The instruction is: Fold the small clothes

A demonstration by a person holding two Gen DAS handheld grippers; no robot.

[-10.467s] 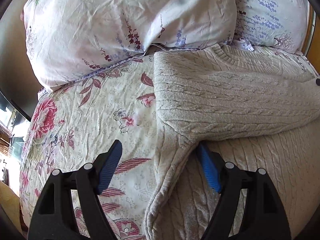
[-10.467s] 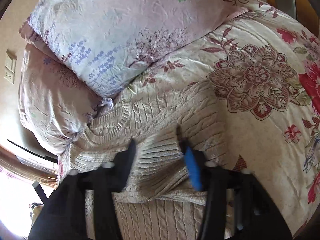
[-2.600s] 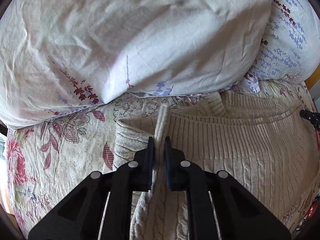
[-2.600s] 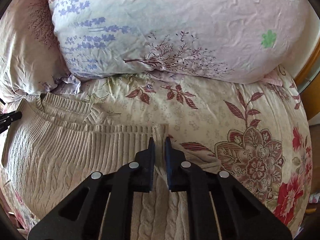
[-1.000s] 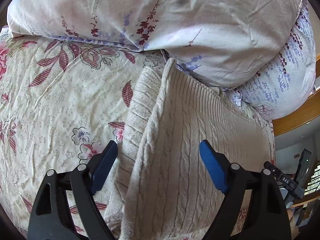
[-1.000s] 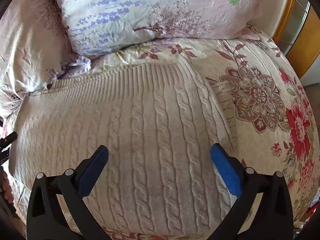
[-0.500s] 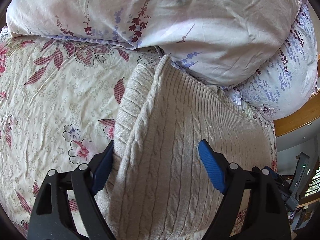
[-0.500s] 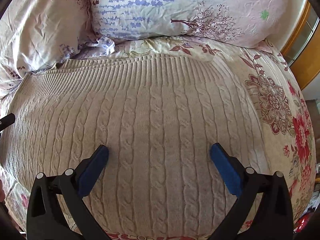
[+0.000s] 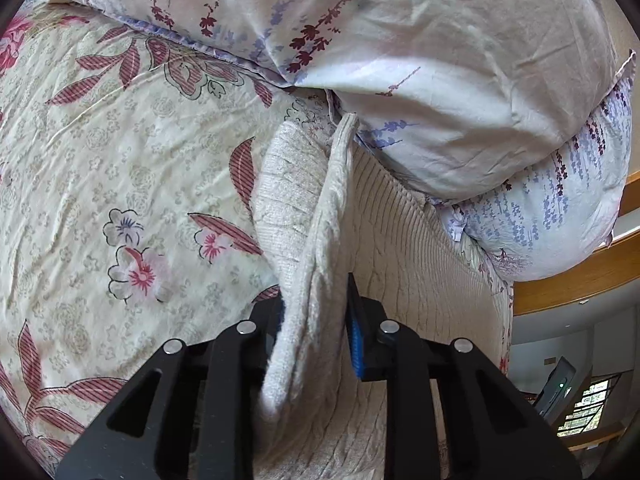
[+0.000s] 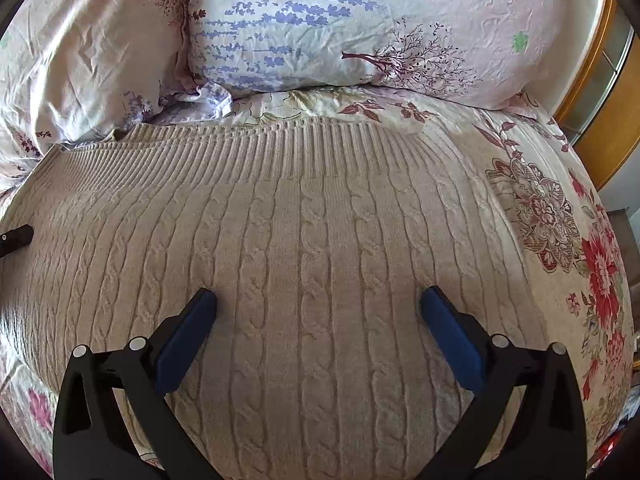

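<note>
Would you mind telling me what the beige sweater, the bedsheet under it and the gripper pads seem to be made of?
Sweater: thick knit yarn, wool or acrylic by the look; cable ridges, ribbed hem, matte and fuzzy.
Bedsheet: thin woven fabric, probably cotton; printed flowers, fine creases, faint sheen.
Pads on the right gripper: blue, matte, likely rubber or soft plastic, on black hard-plastic fingers.

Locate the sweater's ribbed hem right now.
In the right wrist view the ribbed hem runs across the sweater's far edge, just below the pillows, beyond the open right gripper.
</note>
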